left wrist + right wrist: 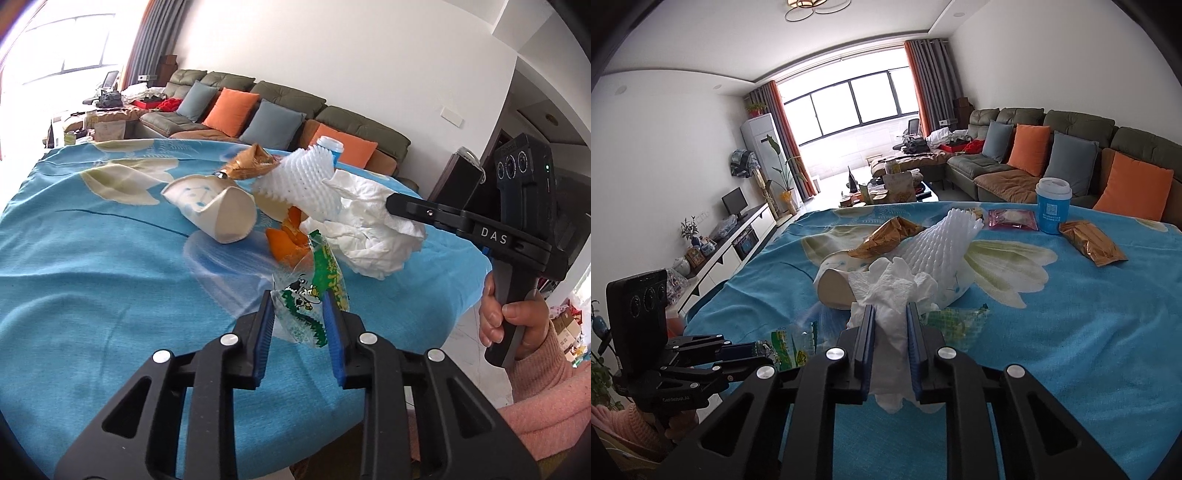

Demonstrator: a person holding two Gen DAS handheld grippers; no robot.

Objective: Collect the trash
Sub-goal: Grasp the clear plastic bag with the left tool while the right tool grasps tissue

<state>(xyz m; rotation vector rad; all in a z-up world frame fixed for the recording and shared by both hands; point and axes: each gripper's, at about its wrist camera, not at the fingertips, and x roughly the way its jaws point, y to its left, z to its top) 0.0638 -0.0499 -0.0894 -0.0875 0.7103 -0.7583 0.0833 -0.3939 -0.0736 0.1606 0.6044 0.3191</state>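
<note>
We see the table (1071, 350) only in part: its blue flowered cloth runs off the frame at six o'clock in both views, and our own gripper arms cover the near edge. The trash sits in one heap near the middle of the cloth.

In that heap we count one white foam fruit net (942, 240), lying tilted over one crushed paper cup (218, 212) on its side; the net hides most of the cup in the right wrist view. One crumpled white paper towel (894, 291) lies at the heap's near side, and our right gripper (891, 314) has its fingers clamped on it, the paper bunched between the blue pads. At its six o'clock the towel hangs below the fingers.

One clear wrapper with green print and a cartoon cow (310, 295) is pinched in our left gripper (297, 299), the pads pressing its crinkled film. Its lower edge is hidden behind the fingers. Orange peel pieces (288, 240) lie at the wrapper's twelve o'clock; how many we cannot tell.

We count two gold snack wrappers, one (886, 236) on the heap and one (1089, 242) well apart at three o'clock. One blue lidded cup (1052, 206) stands upright beside it, with one pink packet (1012, 218) at its nine o'clock, its print too small to read.

A hand in a pink sleeve (517, 317) grips the right handle.
</note>
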